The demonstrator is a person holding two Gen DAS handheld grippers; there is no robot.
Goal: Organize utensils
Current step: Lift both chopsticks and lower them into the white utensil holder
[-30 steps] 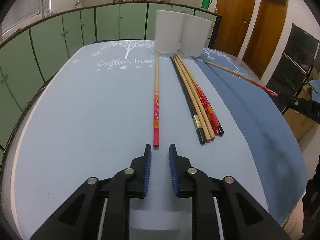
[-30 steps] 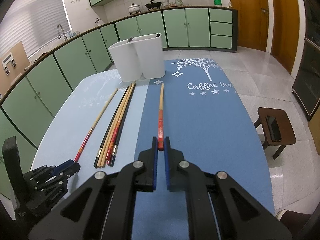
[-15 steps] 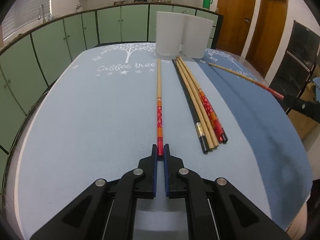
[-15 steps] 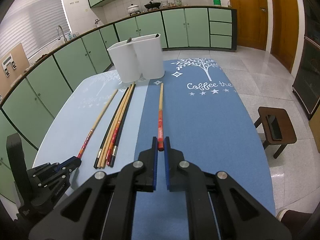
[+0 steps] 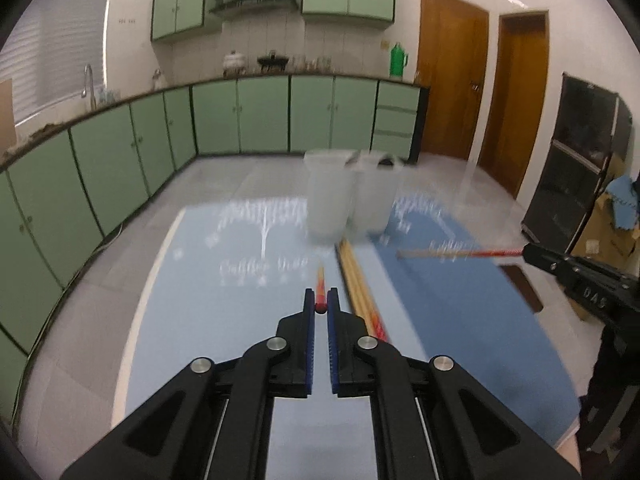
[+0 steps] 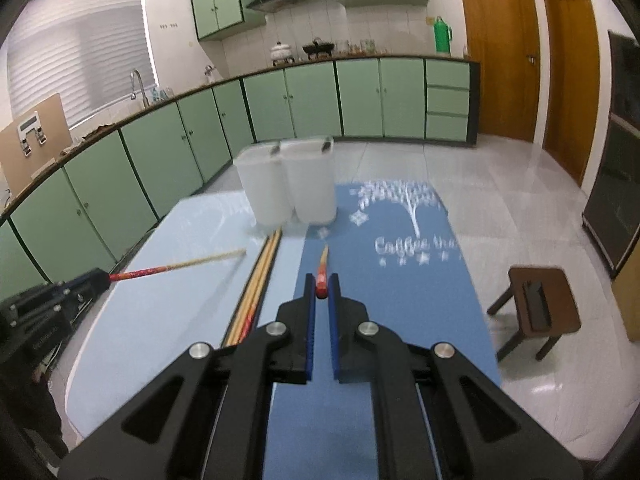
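Lighting: dim, even indoor light; soft floor glare (image 6: 544, 388) at 4 o'clock. Blur: motion smear on white containers (image 5: 348, 196) and surface print (image 5: 264, 268). Distortion: strong fisheye curvature, dark vignette at all corners.

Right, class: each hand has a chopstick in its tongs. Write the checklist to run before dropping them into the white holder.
1. Left tongs shut on red-ended wooden chopstick: ok.
2. Right tongs shut on second red-ended chopstick: ok.
3. Both chopsticks lifted off the blue tablecloth: ok.
4. White twin plastic holder upright: ok.
5. Free space inside holder: cannot tell.
6. Bundle of remaining chopsticks lying clear of both tongs: ok.
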